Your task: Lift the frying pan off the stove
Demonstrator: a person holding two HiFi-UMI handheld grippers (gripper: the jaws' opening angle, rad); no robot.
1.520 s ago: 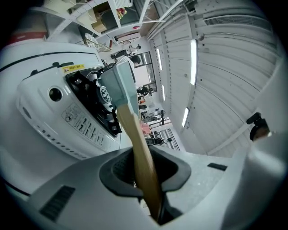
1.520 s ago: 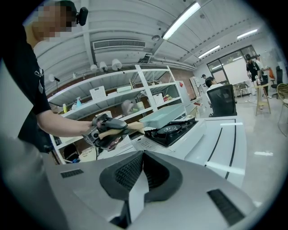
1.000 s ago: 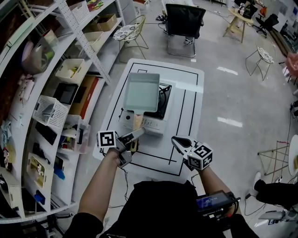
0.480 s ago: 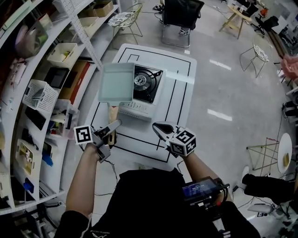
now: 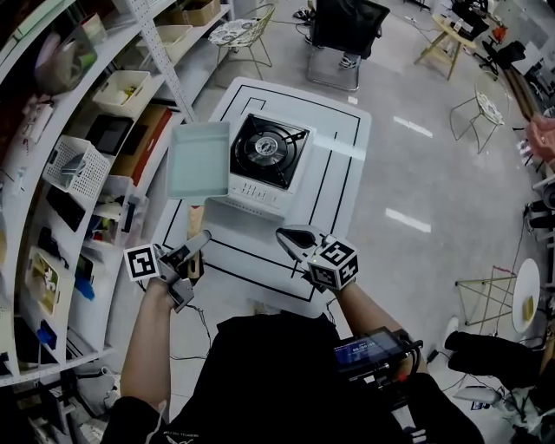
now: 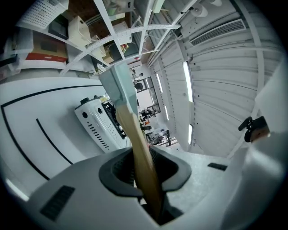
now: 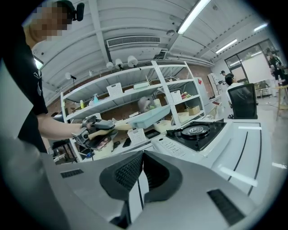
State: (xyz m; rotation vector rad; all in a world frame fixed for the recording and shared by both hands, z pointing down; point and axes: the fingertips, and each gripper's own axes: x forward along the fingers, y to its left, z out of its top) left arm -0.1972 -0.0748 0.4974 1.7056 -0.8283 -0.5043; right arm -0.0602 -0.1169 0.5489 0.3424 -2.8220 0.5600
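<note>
A pale green square frying pan (image 5: 198,159) with a wooden handle (image 5: 194,212) hangs in the air just left of the white portable gas stove (image 5: 264,160), above the table's left edge. My left gripper (image 5: 196,244) is shut on the handle (image 6: 140,150), and the pan (image 6: 118,85) rises tilted beyond the jaws, beside the stove (image 6: 100,122). The burner (image 5: 263,146) is bare. My right gripper (image 5: 293,238) hovers near the table's front edge, shut and empty. In the right gripper view the pan (image 7: 150,116) floats left of the stove (image 7: 193,133).
The stove rests on a white table (image 5: 347,173) marked with black lines. Curved white shelves (image 5: 78,165) with baskets and boxes stand close on the left. A black office chair (image 5: 347,26) and a wire chair (image 5: 238,35) stand beyond the table.
The pan has come off the stove and swung to the left in my left gripper, uncovering the burner. My right gripper has stayed near the table's front edge.
</note>
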